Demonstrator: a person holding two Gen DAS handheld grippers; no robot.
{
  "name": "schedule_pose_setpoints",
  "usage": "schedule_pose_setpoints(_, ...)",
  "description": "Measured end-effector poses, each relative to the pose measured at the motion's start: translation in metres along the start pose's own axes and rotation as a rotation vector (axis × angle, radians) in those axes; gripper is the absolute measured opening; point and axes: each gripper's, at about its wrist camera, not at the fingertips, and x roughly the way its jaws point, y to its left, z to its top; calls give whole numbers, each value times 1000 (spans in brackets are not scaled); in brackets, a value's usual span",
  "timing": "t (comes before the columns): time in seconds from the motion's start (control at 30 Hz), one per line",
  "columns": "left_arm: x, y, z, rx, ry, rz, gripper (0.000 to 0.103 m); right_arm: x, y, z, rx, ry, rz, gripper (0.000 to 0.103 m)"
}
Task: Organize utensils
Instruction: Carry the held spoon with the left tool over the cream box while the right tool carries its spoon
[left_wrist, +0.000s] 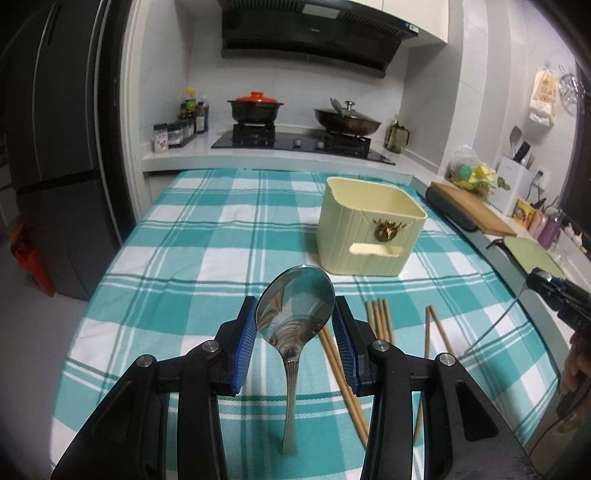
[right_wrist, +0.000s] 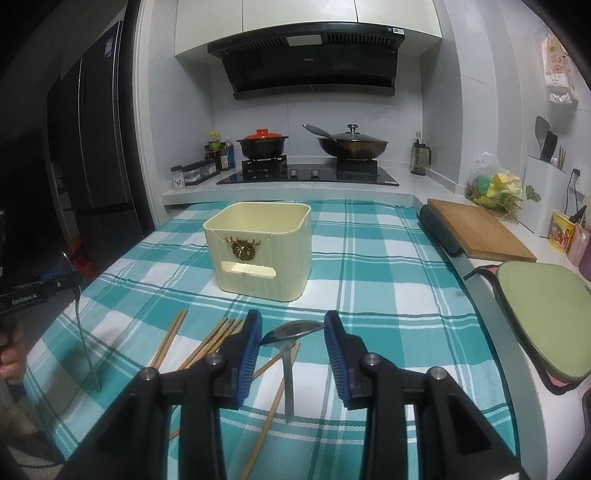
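My left gripper (left_wrist: 295, 301) is shut on the bowl of a steel spoon (left_wrist: 295, 314), blue pads against both rims, with the handle hanging down over the checked cloth. In the right wrist view my right gripper (right_wrist: 291, 315) is shut on a second spoon (right_wrist: 291, 330), its bowl edge-on and its handle drooping. Both are lifted off the cloth. A cream ribbed box (left_wrist: 369, 229) (right_wrist: 262, 251) with a gold ornament stands open-topped ahead of both grippers. Several wooden chopsticks (left_wrist: 380, 317) (right_wrist: 214, 339) lie on the cloth below the grippers. The left gripper (right_wrist: 70, 273) shows at the far left.
The teal checked tablecloth (left_wrist: 207, 258) (right_wrist: 388, 266) covers the table. Behind it is a hob with a red-lidded pot (right_wrist: 262, 142) and a wok (right_wrist: 352, 144). On the right counter lie a wooden board (right_wrist: 476, 236) and a green mat (right_wrist: 546, 310). A dark fridge (left_wrist: 55, 147) stands left.
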Motion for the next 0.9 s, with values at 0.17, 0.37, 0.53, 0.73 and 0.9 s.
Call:
schedule_pose_setpoints(0.17,-3,-1,6,-1,-11,-19,40,-6,1,10,-13,-21,0,35)
schedule_pose_setpoints(0.37,-2,-2,7,-2,-10,-19,40,-12,3,20,-26,-43,8,35)
schedule_pose_setpoints(0.53,-4,-5,11,7,-19,-22,40,-17,6,25,-38,-53,11,35)
schedule_pose_setpoints(0.73,-10,-6,25,6,-29,-49,40,-20,8,34,-41,-58,26,35)
schedule_pose_setpoints(0.9,-15,-7,59,9,-33,-95,40,-17,8,52,-39,-52,61,35)
